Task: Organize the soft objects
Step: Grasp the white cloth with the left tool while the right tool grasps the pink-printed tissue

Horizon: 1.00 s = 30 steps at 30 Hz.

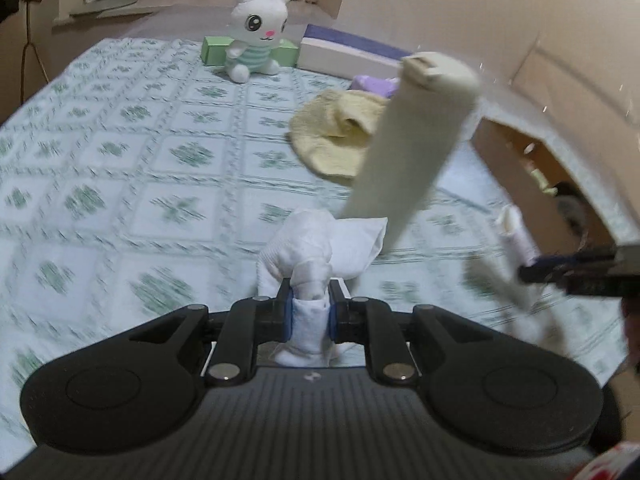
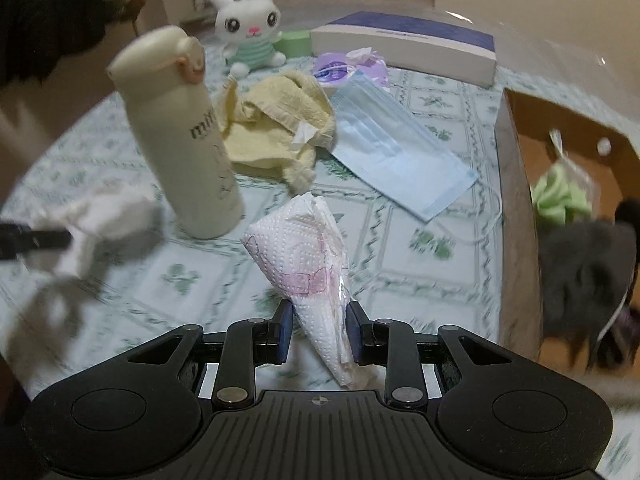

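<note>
My left gripper (image 1: 310, 312) is shut on a white sock (image 1: 316, 244), which bunches up in front of its blue pads above the patterned tablecloth (image 1: 120, 168). My right gripper (image 2: 320, 332) is shut on a white paper packet with pink print (image 2: 304, 252), lifted off the table. In the left wrist view the right gripper (image 1: 536, 272) shows at the right edge with the packet (image 1: 516, 232). In the right wrist view the left gripper (image 2: 36, 240) shows blurred at the left with the sock (image 2: 108, 216). A cardboard box (image 2: 516, 200) at the right holds a green cloth (image 2: 560, 196) and a dark furry item (image 2: 588, 268).
A cream bottle (image 2: 180, 140) stands upright between the grippers. Behind it lie a yellow towel (image 2: 276, 128), a blue face mask (image 2: 400, 152) and a purple tissue pack (image 2: 352, 68). A plush rabbit (image 2: 248, 28), a green block (image 2: 296, 42) and a white-and-purple box (image 2: 404, 44) sit at the back.
</note>
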Each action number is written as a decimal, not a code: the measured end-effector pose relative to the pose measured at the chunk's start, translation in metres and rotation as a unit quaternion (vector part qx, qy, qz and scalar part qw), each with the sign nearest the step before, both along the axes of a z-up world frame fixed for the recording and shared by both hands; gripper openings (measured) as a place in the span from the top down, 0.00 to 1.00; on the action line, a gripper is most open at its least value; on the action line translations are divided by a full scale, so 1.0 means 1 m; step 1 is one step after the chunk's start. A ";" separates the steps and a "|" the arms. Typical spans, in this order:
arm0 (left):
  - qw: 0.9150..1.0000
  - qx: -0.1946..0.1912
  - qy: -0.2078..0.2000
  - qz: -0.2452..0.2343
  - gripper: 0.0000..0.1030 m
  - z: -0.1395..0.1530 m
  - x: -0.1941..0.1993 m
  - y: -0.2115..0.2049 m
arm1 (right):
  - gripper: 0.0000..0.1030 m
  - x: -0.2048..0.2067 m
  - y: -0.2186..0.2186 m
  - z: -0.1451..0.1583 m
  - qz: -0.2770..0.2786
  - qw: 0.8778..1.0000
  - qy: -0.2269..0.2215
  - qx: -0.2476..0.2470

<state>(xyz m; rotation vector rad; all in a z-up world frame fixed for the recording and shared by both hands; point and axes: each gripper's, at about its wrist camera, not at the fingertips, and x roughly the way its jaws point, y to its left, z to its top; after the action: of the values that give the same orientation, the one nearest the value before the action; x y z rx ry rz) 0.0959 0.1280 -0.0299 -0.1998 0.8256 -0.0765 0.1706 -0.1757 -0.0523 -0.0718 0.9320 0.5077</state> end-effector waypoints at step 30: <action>0.986 -0.054 -0.070 -0.141 0.86 0.050 -0.011 -0.216 | 0.72 -0.091 -0.175 0.055 -0.236 0.959 -0.014 0.156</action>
<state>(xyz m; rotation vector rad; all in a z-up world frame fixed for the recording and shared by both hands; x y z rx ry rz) 0.0850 -0.0882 0.0197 -0.1764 0.7059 -0.3983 0.0798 -0.3510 0.0029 0.4209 0.7960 0.2034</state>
